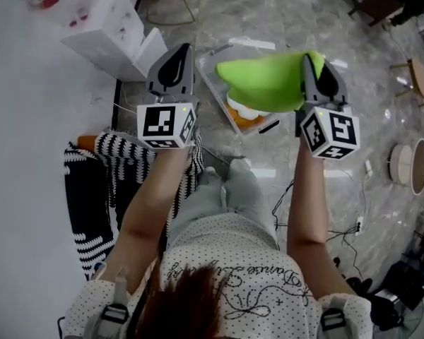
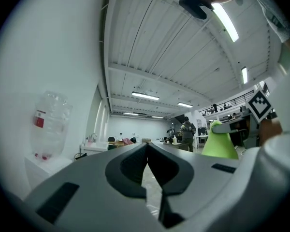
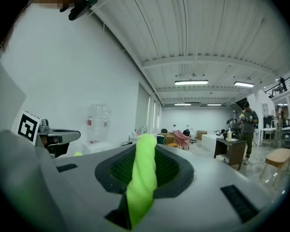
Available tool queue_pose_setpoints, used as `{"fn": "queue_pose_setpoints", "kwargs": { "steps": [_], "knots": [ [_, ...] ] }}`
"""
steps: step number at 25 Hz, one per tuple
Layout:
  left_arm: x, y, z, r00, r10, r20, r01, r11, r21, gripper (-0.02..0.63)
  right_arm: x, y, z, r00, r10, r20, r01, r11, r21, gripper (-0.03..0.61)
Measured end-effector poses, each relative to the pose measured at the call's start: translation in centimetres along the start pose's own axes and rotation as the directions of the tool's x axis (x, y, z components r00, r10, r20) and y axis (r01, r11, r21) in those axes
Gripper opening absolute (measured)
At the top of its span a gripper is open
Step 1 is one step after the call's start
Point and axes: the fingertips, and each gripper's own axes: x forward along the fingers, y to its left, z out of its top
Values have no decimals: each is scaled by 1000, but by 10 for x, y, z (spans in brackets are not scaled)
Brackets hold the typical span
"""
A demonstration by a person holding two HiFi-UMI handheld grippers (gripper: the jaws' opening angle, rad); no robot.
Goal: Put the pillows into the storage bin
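Marble-look floor [image 1: 290, 13] fills most of the head view, and behind it in the gripper views a big open workspace with a white ribbed ceiling and strip lights can be seen. So, the green pillow [image 1: 268, 80] is clamped by one edge in the right gripper [image 1: 312, 61]: in the right gripper view a twisted fold of it [image 3: 142, 178] is pinched between the jaws. The rest of the pillow is hanging out to the left, and in the head view it is seen over the clear storage bin [image 1: 210, 75] that sits on the floor, with something orange and white [image 1: 242, 113] visible inside the bin below it. The left gripper [image 1: 184, 49] is clenched on nothing, its jaws meeting tip to tip [image 2: 147, 151], and it is held beside the pillow without touching it. As for writing, not much can be read. Each gripper's cube carries black-and-white square marker patterns. A big water bottle [image 2: 50, 124] by the wall has a red label, but the print is too small. Loopy cursive script is printed across the person's dotted shirt [image 1: 247, 281], not clear enough to be read. A white box [image 1: 113, 34] and a black-and-white striped cloth [image 1: 92, 182] are lying at the left. Another person [image 3: 248, 122] is standing far back by some desks.
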Motion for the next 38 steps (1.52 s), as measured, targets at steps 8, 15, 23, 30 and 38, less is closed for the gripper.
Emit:
{"fn": "queue_pose_setpoints", "kwargs": {
  "steps": [8, 15, 23, 30, 38],
  "knots": [
    [76, -12, -34, 998, 35, -47, -35, 999, 5, 3, 63, -53, -29, 998, 52, -22, -51, 998, 41, 83],
    [161, -17, -69, 990, 124, -68, -124, 992, 9, 3, 149, -96, -39, 982, 186, -13, -186, 982, 30, 83],
    [206, 2, -143, 976, 186, -110, -186, 983, 8, 3, 218, -115, -135, 957, 263, -121, -255, 964, 73, 84],
    [238, 13, -266, 976, 148, -159, -156, 987, -38, 3, 264, -117, -285, 936, 261, -235, -234, 962, 138, 84],
    [244, 3, -445, 972, 56, -228, -77, 994, -83, 3, 303, -99, -483, 919, 253, -302, -204, 961, 184, 87]
  ]
}}
